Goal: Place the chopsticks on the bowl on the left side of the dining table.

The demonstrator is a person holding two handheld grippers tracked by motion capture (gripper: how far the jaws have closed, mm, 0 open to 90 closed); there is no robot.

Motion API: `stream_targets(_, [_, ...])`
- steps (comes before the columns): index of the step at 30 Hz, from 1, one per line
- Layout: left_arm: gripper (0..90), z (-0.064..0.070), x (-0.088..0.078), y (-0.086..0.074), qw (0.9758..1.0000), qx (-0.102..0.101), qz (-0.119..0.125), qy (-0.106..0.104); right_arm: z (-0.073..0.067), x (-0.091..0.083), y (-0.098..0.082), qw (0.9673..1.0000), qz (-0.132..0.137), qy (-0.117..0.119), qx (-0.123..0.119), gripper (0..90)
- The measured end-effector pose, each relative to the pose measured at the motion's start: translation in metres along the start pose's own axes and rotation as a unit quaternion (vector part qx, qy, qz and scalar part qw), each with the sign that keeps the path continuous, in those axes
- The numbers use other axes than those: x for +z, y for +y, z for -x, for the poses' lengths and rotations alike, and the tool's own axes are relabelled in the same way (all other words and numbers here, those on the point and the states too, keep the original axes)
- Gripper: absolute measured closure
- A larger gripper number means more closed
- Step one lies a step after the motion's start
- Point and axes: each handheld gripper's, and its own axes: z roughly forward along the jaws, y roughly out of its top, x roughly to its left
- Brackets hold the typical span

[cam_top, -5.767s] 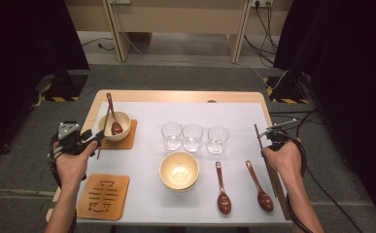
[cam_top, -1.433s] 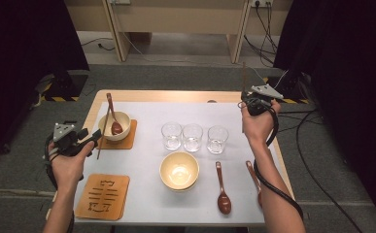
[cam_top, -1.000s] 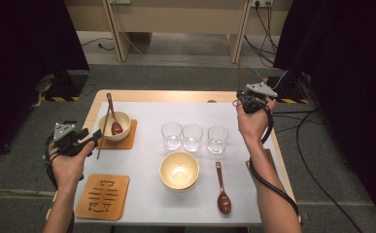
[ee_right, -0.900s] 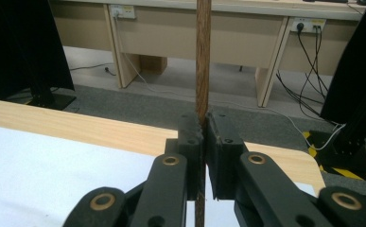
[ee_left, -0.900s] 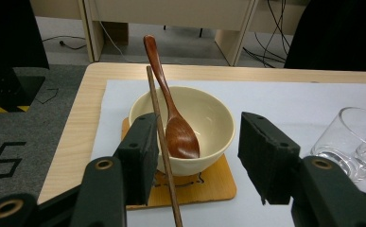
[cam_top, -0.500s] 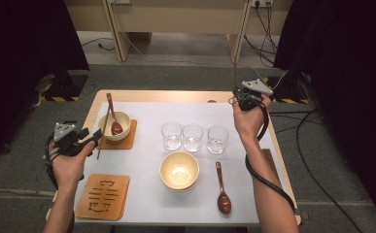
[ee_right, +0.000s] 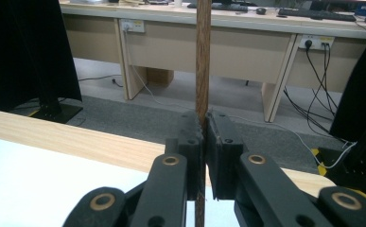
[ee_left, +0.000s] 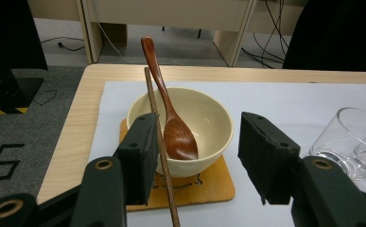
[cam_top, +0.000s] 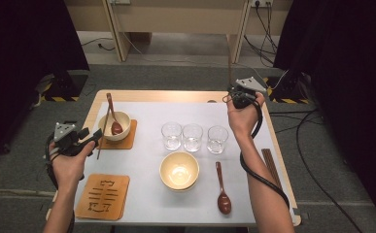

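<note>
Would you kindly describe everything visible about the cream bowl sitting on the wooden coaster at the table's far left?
The cream bowl looks like smooth glazed ceramic, round and deep, standing upright on a square wooden coaster over the white mat. A dark brown wooden spoon rests inside, its handle leaning over the far rim. A thin brown chopstick crosses in front of the bowl; whether it touches it is unclear.

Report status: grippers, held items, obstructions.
Right gripper shut on upright spoon handle, far table edge. Left gripper open, chopstick against one pad, facing bowl. Nothing in the way.

Three glasses [cam_top: 192, 137] and centre bowl [cam_top: 179, 170] mid-table; open sheet [cam_top: 176, 110] behind them.
</note>
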Motion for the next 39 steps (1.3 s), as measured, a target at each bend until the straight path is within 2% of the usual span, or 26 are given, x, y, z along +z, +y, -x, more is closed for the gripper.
stream_targets(17, [47.1,0.000,0.000,0.001,1.0000,-0.001,0.004,-0.001,-0.021,0.014,0.002,0.9998,0.002,0.022,-0.003,85.3])
stream_targets(26, [47.1,0.001,0.001,0.001,1.0000,0.002,0.005,-0.003,-0.027,0.017,0.001,0.9997,0.005,0.026,-0.003,85.2])
stream_targets(39, [47.2,0.017,0.011,0.009,0.9994,0.023,0.009,-0.023,-0.038,0.023,0.003,0.9993,0.008,0.036,-0.005,85.3])
